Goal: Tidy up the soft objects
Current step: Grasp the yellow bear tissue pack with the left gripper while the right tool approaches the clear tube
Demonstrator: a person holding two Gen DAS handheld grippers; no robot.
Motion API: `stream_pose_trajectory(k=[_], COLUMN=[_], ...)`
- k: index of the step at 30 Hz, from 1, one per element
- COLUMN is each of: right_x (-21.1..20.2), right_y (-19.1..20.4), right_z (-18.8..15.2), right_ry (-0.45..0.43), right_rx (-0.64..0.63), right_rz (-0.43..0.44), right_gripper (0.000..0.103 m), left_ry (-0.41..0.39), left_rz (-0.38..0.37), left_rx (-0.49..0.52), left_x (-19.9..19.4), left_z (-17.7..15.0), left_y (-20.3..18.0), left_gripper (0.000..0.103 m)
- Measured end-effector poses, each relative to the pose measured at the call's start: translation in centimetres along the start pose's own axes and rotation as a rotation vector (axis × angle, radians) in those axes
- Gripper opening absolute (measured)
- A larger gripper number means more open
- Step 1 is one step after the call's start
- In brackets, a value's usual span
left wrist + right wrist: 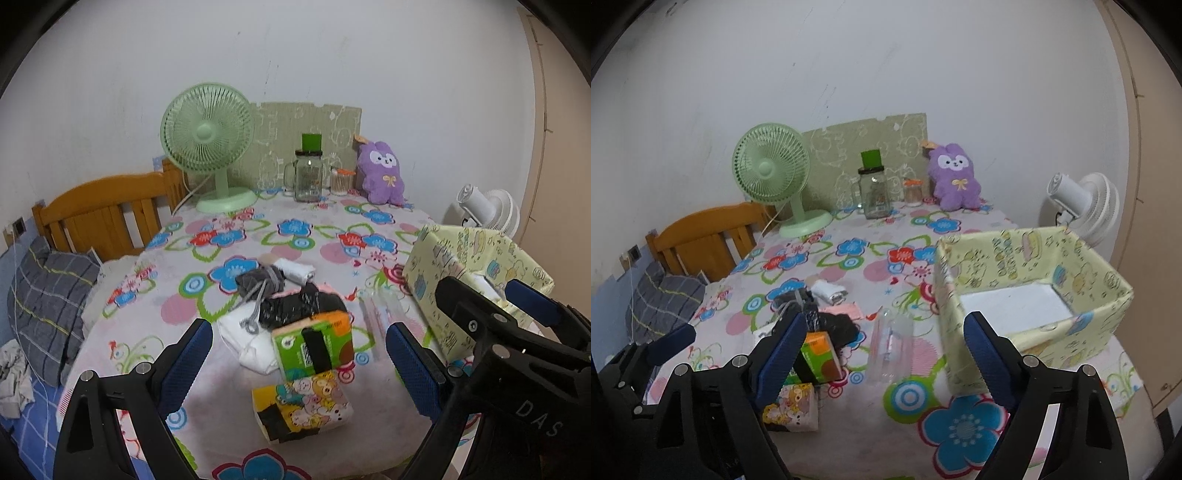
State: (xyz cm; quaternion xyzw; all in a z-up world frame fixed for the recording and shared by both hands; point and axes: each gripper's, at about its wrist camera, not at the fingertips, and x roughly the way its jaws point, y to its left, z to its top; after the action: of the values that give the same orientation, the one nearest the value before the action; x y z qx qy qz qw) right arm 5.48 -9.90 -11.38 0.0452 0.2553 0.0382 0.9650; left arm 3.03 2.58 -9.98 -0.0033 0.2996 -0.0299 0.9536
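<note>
A white-walled bedroom corner holds a worktop [295,236] under a flower-print cloth, with a wooden headboard [107,214] and a grey plaid pillow [48,295] off to one side. Against the back wall stand a green desk fan [208,147], a glass jar [307,179] and a purple plush toy [382,173], all well apart from the working area, so they look like fixtures rather than things to sort.

The soft objects lie bunched near the front edge: a green and orange tissue pack [312,345] leaning on a dark bundle in clear wrap [301,306], a cartoon-print tissue pack [303,406] just in front, a white cloth [251,339] beneath, and grey and white rolled socks [275,277] behind. A clear plastic sleeve [890,343] lies between the pile and the yellow patterned storage box [1030,295], which stands open-topped and empty, probably set there to receive the pile.

The left gripper [299,354] hovers over the pile, jaws wide with the green pack framed between them but not pinched. The right gripper [882,350] hangs beside it, jaws wide around nothing, the sleeve below the gap. Nothing is in the box yet, so the sorting seems barely begun.
</note>
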Motion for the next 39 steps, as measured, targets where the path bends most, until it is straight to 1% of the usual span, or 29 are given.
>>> stream_pose_trajectory(k=[9,18,22,23,25,29,31,34,39], right_x=[2.4,4.7,5.6,5.9,6.3,7.1,7.4,8.2,9.5], right_y=[0.9,1.6,2.0,2.1,2.1,2.0,1.9,1.9,1.7], right_z=[-2.6,-4.1,-4.4,-4.5,-4.6,-4.7,-4.7,-4.7,-4.7], right_ry=[0.048,0.095,0.114,0.121,0.128,0.143,0.148,0.160,0.178], right_rx=[-0.003,0.003,-0.002,-0.007,-0.009,0.000,0.003,0.010,0.023], right_rz=[-0.002,-0.019,-0.022,-0.023,-0.027,-0.035,-0.039,-0.051,-0.067], right_gripper=[0.088,0.086,0.085,0.085,0.084,0.082,0.078,0.073,0.064], left_ry=[0.050,0.119,0.137,0.145,0.147,0.150,0.151,0.158,0.152], left_rz=[-0.042,-0.047,-0.041,-0.051,-0.064,-0.081,-0.085,-0.090,-0.080], left_rx=[-0.004,-0.008,-0.009,-0.016,-0.027,-0.027,-0.036,-0.055,-0.054], left_x=[2.3,4.9,5.6,5.7,5.8,6.2,6.4,6.9,7.5], left_z=[-2.6,-4.4,-5.0,-5.2,-5.4,-5.4,-5.3,-5.0,-4.5], left_y=[0.8,1.0,1.0,1.0,0.9,0.9,1.2,1.6,1.8], left_gripper=[0.096,0.096,0.096,0.095,0.088,0.085,0.081,0.081,0.080])
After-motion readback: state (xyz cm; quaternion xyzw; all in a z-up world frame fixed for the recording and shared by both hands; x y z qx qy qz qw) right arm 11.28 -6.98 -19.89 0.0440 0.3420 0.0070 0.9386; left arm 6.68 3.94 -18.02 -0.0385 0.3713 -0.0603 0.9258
